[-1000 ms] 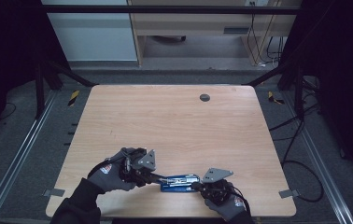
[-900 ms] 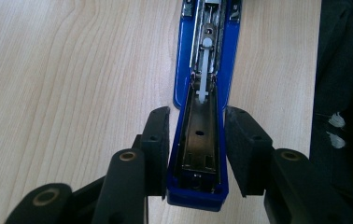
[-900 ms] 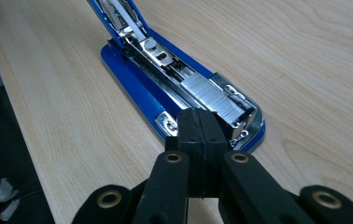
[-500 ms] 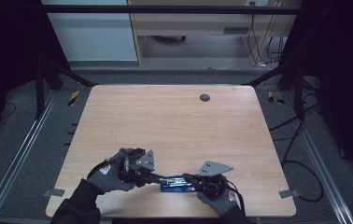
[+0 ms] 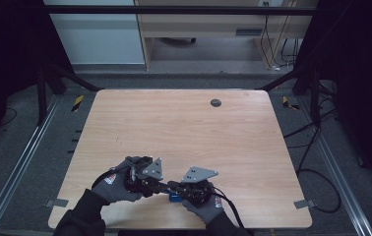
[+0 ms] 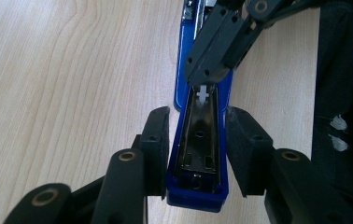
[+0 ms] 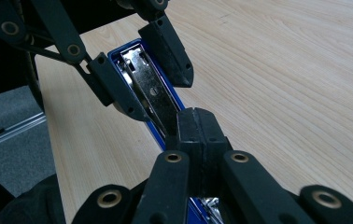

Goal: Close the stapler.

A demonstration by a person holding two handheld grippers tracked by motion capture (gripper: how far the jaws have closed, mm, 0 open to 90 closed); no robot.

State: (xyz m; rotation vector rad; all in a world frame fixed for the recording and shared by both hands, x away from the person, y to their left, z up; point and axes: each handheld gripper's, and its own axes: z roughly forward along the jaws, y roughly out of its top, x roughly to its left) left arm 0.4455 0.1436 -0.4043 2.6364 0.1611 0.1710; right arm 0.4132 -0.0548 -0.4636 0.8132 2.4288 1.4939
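A blue stapler (image 6: 198,154) lies flat on the wooden table (image 5: 184,132) near the front edge, its lid swung open so the bare metal staple channel (image 7: 151,91) faces up. My left gripper (image 6: 198,116) clamps the stapler's blue body from both sides at one end. My right gripper (image 7: 194,123) is shut with its pads together, and its tips rest over the metal channel just beyond the left jaws. In the high view, both gloved hands meet over the stapler (image 5: 175,197), with the left gripper (image 5: 162,186) and the right gripper (image 5: 174,187) tip to tip.
A small dark round grommet (image 5: 215,103) sits in the tabletop near the far edge. The table's front edge runs just below the hands. Black frame rails flank the table, and cables (image 5: 317,147) lie on the floor at the right.
My right gripper has slid left along the stapler toward the left gripper and now covers most of it. The left gripper has held still.
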